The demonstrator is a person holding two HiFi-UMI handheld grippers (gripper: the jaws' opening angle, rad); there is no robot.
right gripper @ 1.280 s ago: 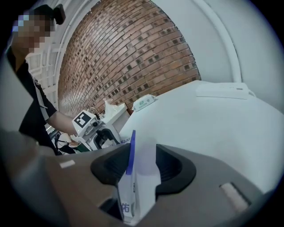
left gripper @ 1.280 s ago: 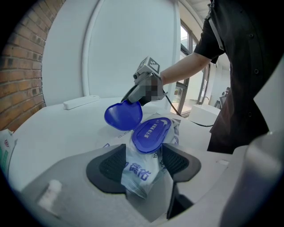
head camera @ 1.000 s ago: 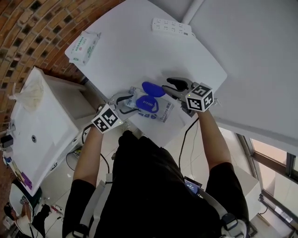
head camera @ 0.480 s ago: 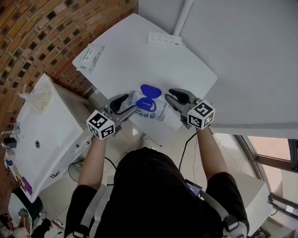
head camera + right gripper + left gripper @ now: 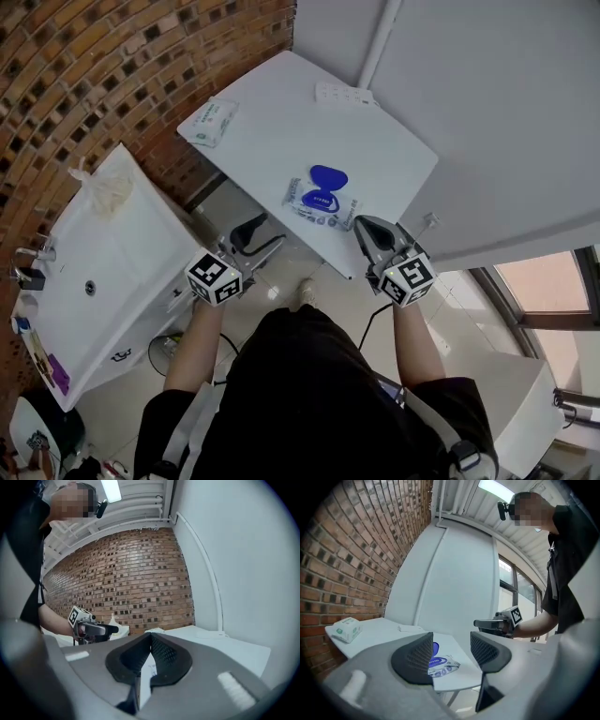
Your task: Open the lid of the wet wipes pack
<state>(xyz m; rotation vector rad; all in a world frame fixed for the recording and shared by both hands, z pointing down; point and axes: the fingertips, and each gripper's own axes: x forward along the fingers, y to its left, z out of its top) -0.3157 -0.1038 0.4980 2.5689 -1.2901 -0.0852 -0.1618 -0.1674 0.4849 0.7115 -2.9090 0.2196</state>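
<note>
A white counter [image 5: 281,141] juts out from a brick wall [image 5: 112,66], with a white sink unit [image 5: 103,281] at 9 o'clock of the person.

Nearest, both tools hang off the counter's near edge, over the floor. The left hand-held gripper [image 5: 260,237] sits at 7 o'clock of the wet wipes pack [image 5: 322,202], its jaws wide apart with nothing between them. The right hand-held gripper [image 5: 368,231] is at 5 o'clock of the pack, jaws pressed together and empty. Neither touches the pack.

The pack lies flat, close to the near edge and between the two tools. Its blue lid [image 5: 328,175] is already swung up and back.

The risks, as I judge them:
- Nothing pins the lid, so a springy hinge could let it drop shut.
- The pack looks soft and light and sits near the edge, so a returning gripper that brushes it could push it off.
- The right jaws are closed, so they would shove rather than catch.

The pack's long axis runs roughly from 10 to 4 o'clock in the head view. The lid opens toward 12 o'clock, away from the person, so the hinge is on the far side.

Farther back, a power strip [image 5: 343,94] lies at 12 o'clock. A second wipes pack [image 5: 209,122] rests at 10 o'clock, well apart from the first.
</note>
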